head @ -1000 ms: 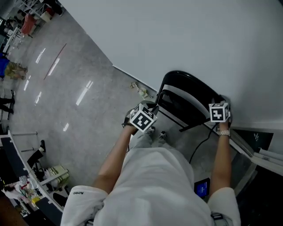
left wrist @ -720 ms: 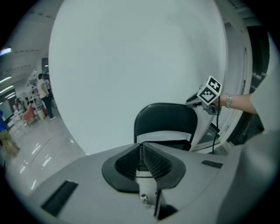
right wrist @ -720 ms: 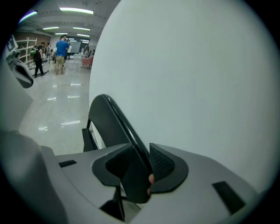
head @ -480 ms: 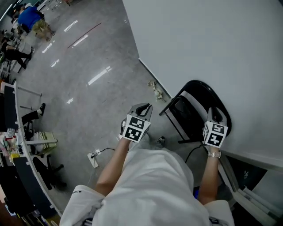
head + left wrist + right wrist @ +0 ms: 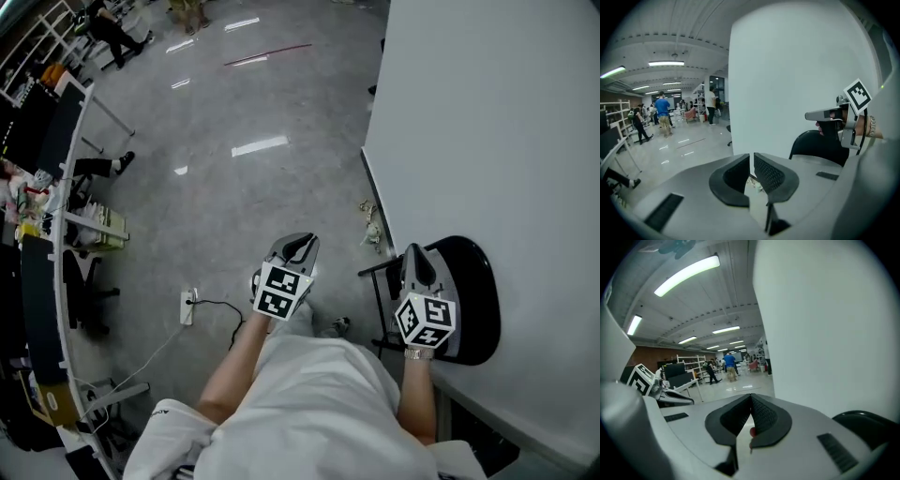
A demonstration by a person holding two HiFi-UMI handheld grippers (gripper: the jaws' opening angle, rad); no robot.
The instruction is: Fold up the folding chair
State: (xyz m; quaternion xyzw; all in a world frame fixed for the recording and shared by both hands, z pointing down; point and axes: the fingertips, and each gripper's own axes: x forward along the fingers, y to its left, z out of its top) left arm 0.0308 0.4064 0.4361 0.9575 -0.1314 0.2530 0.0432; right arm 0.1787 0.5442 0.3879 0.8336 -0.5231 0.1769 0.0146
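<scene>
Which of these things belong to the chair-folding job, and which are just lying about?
Part of the job:
- black folding chair
- left gripper
- right gripper

Just lying about:
- power strip and its cable
- litter on the floor
- desk
</scene>
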